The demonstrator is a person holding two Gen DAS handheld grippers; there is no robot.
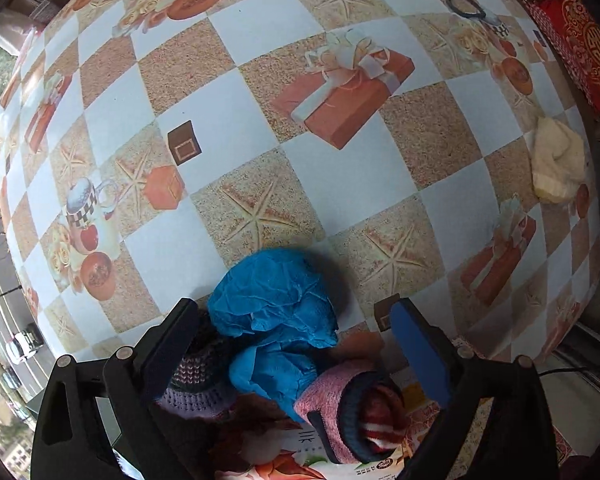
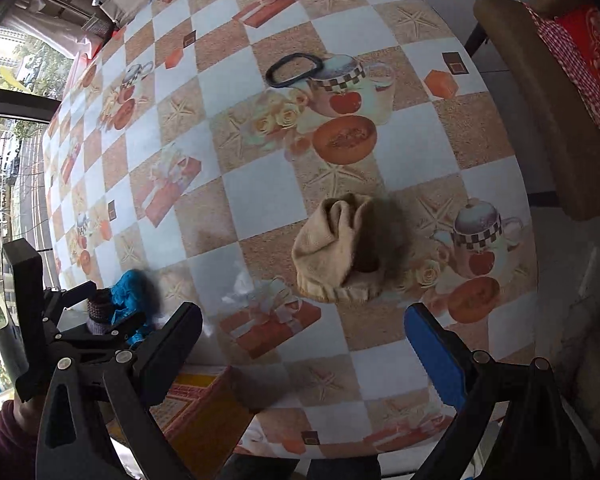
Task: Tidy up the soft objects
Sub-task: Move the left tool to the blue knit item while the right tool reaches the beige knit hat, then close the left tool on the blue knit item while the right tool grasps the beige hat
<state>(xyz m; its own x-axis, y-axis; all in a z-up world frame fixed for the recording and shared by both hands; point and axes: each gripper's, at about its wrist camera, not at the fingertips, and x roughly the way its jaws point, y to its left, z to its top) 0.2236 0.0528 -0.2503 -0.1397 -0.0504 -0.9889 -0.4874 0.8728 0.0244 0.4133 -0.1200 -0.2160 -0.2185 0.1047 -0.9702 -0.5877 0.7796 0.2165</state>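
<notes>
In the left wrist view my left gripper [image 1: 296, 332] is open, its jaws wide on either side of a crumpled blue cloth [image 1: 276, 304]. Below the cloth lie a pink knitted sock [image 1: 336, 400] with a red-striped piece inside and a purple knitted item [image 1: 196, 380]. A cream knitted hat [image 1: 556, 160] lies at the table's right edge. In the right wrist view my right gripper [image 2: 304, 340] is open and empty, just short of the cream hat [image 2: 336, 252]. The blue cloth [image 2: 128, 292] and the left gripper [image 2: 100, 312] show at the left.
The table wears a checked cloth [image 2: 260, 192] printed with gift boxes and teapots. A black hair band [image 2: 294, 69] lies further back; it also shows in the left wrist view [image 1: 466, 5]. A printed yellow box [image 2: 204, 408] sits at the near edge. A chair [image 2: 540, 92] with a red cushion stands right.
</notes>
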